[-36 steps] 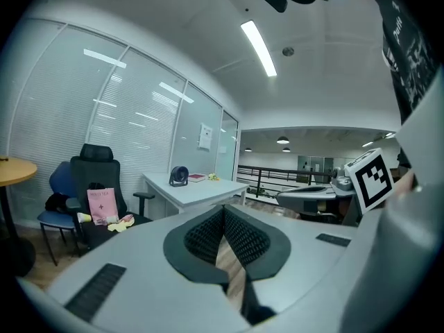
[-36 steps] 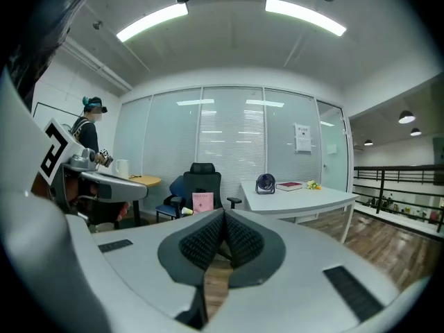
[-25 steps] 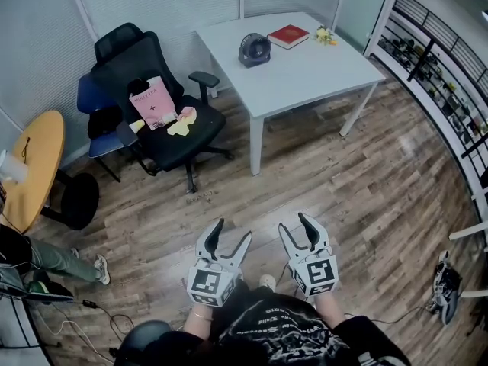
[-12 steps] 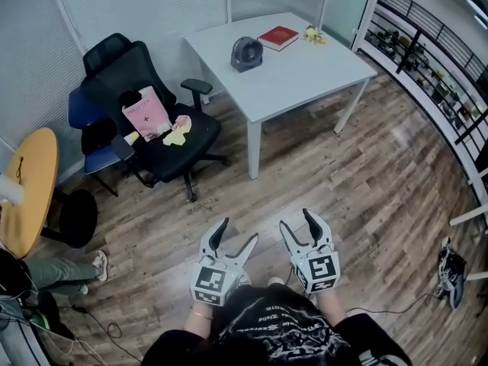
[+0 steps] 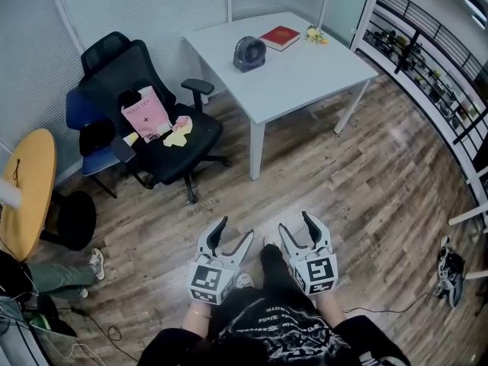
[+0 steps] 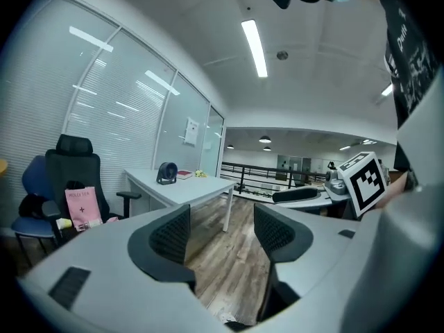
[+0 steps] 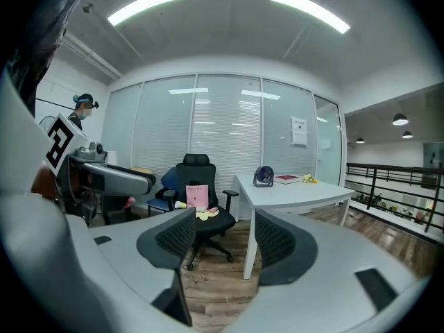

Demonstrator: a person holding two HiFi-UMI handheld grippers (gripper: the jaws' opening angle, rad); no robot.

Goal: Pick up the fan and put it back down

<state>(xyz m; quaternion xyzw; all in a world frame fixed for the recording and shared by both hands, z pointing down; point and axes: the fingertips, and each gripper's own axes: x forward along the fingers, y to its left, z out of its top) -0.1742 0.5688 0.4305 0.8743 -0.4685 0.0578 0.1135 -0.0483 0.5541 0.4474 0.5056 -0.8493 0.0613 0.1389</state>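
Since the fan [image 5: 249, 52] stands well apart from the person, upright on the far half of the white table [image 5: 305, 75] at about twelve o'clock from both grippers, nothing is gripped yet. The step in hand looks like the approach. A red book [image 5: 280, 36] lies just beside the fan at its two o'clock.

The left gripper [image 5: 232, 231] and right gripper [image 5: 297, 226] are carried side by side, low in front of the body and aimed toward the table, probably to keep the fan in both cameras' sight. The left jaws stand wide, having just narrowed a little, with only the wooden floor beyond them. The right jaws have just been opening and are wide too, with nothing between them. Opening this early likely prepares them for the fan's round housing.

A black office chair [image 5: 156, 90] stands at ten o'clock, so the open route to the table runs past its right side.
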